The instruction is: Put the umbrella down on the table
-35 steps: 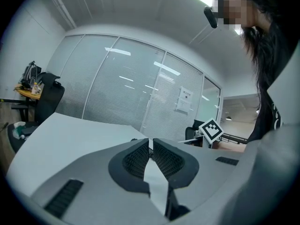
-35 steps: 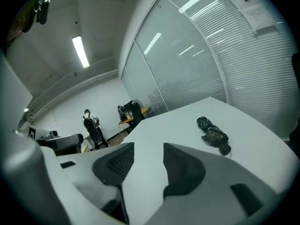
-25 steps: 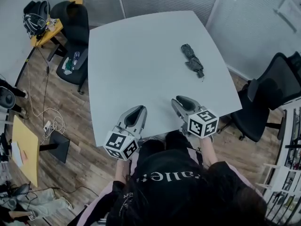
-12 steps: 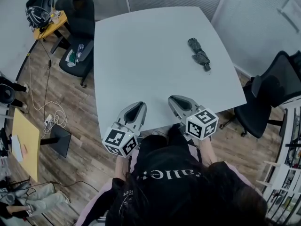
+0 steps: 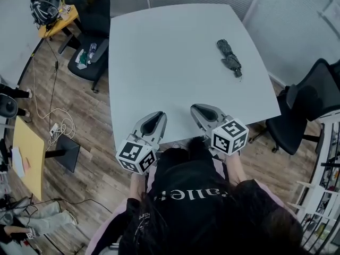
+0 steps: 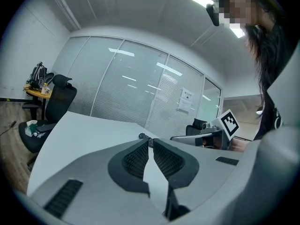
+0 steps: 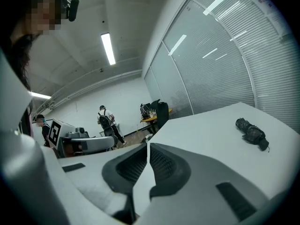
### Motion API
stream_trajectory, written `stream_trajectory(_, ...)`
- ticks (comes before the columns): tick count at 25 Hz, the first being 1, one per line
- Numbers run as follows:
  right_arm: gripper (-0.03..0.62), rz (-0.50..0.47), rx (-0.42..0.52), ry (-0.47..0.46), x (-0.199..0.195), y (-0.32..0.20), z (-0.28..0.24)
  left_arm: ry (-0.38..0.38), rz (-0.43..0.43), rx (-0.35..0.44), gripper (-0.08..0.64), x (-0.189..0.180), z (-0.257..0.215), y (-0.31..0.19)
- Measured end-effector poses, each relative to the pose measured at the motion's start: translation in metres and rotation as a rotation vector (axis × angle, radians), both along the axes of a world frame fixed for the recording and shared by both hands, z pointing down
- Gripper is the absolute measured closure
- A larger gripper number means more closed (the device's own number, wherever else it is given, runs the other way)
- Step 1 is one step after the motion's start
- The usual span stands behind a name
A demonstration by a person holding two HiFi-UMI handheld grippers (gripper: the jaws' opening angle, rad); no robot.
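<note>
Two tools (image 5: 156, 117) (image 5: 200, 110) closed, umbrella (image 5: 229, 57) on table (image 5: 159, 52)

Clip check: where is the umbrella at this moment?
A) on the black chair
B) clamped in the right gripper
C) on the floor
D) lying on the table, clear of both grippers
D: the folded umbrella lies on the table toward its far right; the left gripper and right gripper are shut and empty at the near edge.
</note>
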State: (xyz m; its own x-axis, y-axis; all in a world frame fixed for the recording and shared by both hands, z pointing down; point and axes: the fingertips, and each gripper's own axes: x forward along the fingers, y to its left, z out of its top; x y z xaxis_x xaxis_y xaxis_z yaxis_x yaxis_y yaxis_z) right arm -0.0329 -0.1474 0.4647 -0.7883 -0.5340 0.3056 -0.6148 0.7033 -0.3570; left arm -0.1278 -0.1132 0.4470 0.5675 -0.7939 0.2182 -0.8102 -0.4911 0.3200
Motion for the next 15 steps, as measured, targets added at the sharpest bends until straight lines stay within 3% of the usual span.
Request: stream_trajectory(15,0.56,-0.047,0.008,0.046,-0.012,-0.012,0.004,0.01,-0.038,0.025,0.525,-0.012,-0.002,-0.01)
